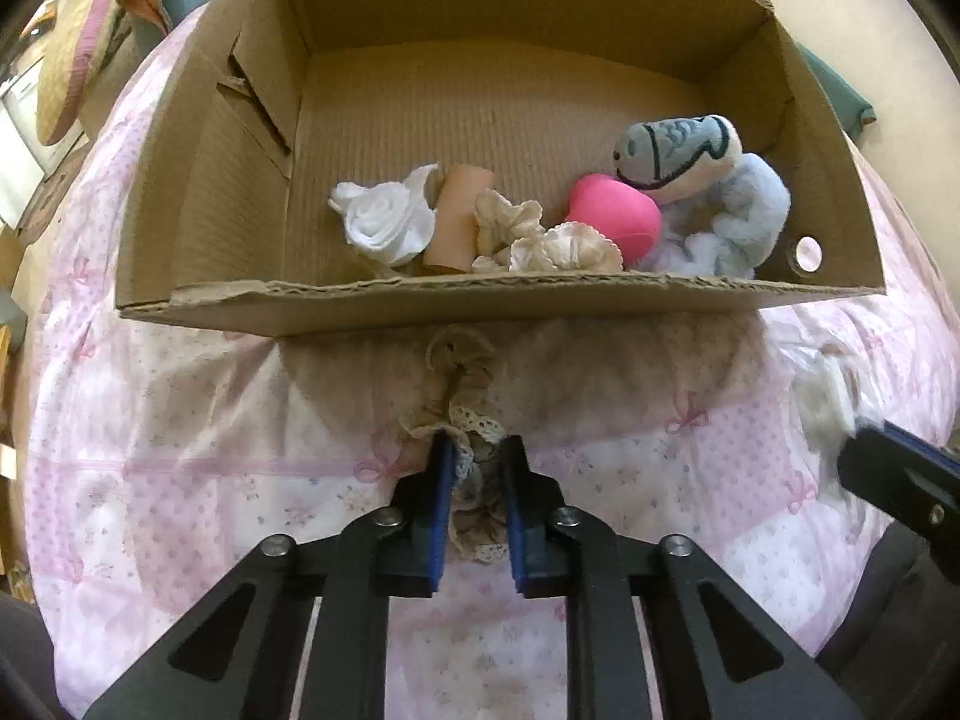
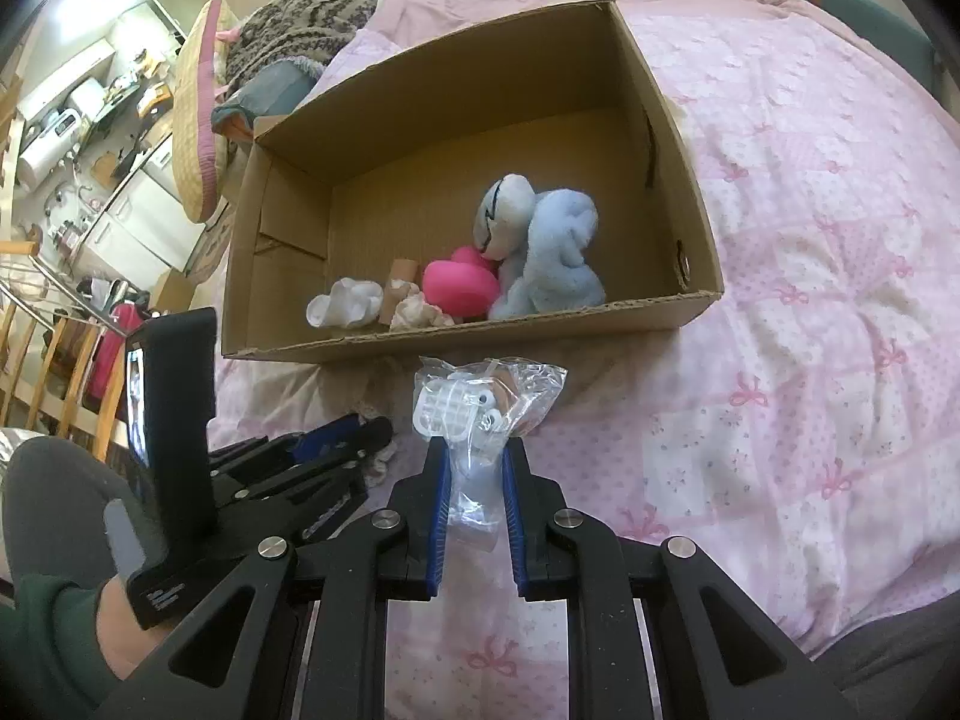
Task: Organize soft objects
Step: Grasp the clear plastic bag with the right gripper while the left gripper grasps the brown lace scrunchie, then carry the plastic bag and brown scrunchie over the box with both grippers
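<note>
**Both grippers gripping items just short of the box**

Left gripper is pinching a beige lace-trimmed scrunchie between narrow blue pads, the scrunchie lying on the pink quilt right in front of the cardboard box. Right gripper is clamping a clear plastic bag with something white inside; contents too crumpled to name.

Doing this step well, as a judgement: the scrunchie is dangling floppy, its far loop is sitting against the box's near wall, so lifting high enough to clear the rim before carrying it far is needed, or it will be snagging on the torn cardboard edge. Dropping it into the bare far floor avoids piling up.

The box is holding, along its near wall, left to right: a white rolled cloth, a peach tube-shaped piece, two cream scrunchies, a pink rounded toy, and a light blue plush animal at the right. The far half is sitting bare.
</note>
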The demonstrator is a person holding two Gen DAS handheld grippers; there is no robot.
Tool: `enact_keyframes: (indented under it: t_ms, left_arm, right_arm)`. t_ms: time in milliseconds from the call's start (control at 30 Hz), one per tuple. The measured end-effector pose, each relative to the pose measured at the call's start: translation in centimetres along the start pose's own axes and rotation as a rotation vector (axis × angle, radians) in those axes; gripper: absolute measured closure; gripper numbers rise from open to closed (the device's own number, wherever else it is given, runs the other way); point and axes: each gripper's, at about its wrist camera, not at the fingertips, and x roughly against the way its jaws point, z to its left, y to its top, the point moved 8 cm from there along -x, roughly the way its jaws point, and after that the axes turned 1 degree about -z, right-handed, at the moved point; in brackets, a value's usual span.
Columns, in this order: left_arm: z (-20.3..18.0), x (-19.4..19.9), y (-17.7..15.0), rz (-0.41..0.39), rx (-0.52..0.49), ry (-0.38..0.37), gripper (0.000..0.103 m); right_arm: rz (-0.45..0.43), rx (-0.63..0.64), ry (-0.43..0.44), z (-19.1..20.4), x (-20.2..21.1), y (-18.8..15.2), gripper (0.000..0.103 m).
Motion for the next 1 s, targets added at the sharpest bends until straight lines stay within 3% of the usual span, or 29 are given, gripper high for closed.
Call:
enact_keyframes:
  t_ms: [333, 567, 633, 833, 1000]
  left_arm:
    - [-0.4, 4.0, -1.7, 0.008, -0.007, -0.023, 0.092]
    - [0.7, 9.3, -1.3, -0.063, 0.012, -0.035, 0.093]
    - [1.0, 11.0, -0.3, -0.101, 0.009, -0.043, 0.097]
    - [1.6, 15.3, 4.6, -0.226, -0.027, -0.041, 0.098]
    - [2.4, 14.0, 6.5, -0.193, 0.000, -0.074, 0.096]
  right_arm:
    - [-0.002, 0.010, -0.012, 0.3, -0.1, -0.1, 0.084]
    - [-0.030, 0.019, 0.015, 1.0, 1.4, 0.0, 0.084]
    - [-0.046, 0.017, 0.030, 1.1, 2.3, 0.4, 0.084]
    - [-0.090, 0.022, 0.076, 1.7, 4.5, 2.8, 0.084]
    - [-0.149, 0.077, 0.053, 2.0, 5.5, 5.7, 0.084]
